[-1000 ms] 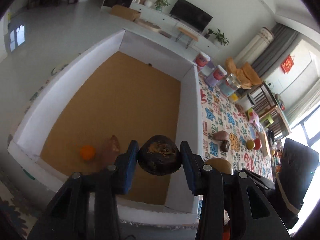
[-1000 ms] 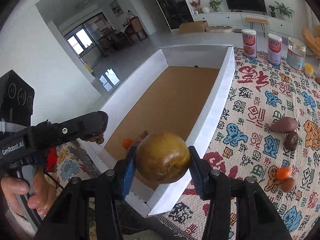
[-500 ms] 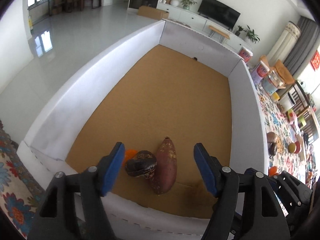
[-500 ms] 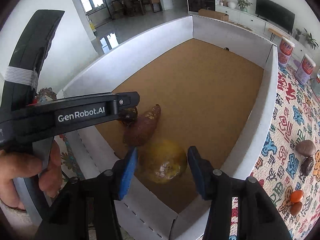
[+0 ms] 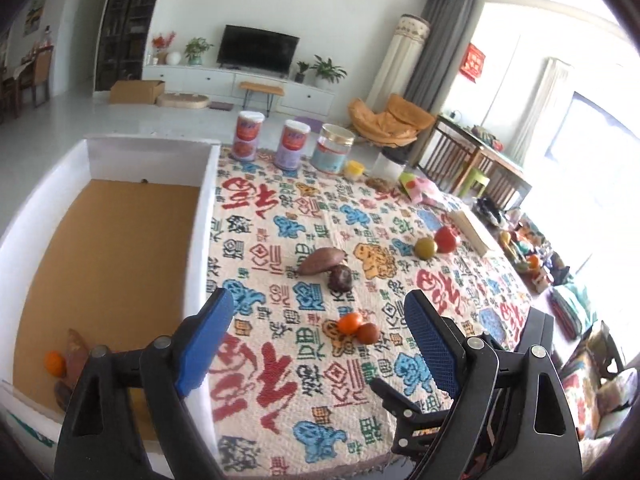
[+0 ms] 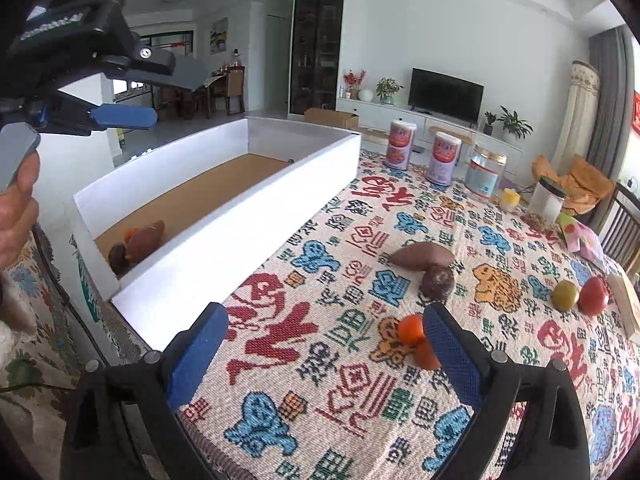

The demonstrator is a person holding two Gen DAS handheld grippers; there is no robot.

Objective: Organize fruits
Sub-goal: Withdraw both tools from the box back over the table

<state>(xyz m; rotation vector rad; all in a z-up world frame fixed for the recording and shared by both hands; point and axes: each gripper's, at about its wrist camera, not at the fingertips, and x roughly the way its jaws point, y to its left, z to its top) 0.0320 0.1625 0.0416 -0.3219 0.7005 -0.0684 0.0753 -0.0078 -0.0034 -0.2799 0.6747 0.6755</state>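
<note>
Now, left tongs (image 5: 316,344) and right tongs (image 6: 326,356) both opening, nothing between, six fruits on cloth (image 5: 280,368), three cans (image 5: 292,144).

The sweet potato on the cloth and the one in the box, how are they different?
The sweet potato on the cloth lies in the open, touching a dark round fruit. The sweet potato in the box is tucked into the box's near corner beside an orange. Both are reddish-brown and long.

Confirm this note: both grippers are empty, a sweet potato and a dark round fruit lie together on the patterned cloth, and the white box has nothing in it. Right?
Not quite. The white box is not empty: the right wrist view shows a sweet potato, an orange fruit and a dark fruit at its near end. The rest holds.
</note>
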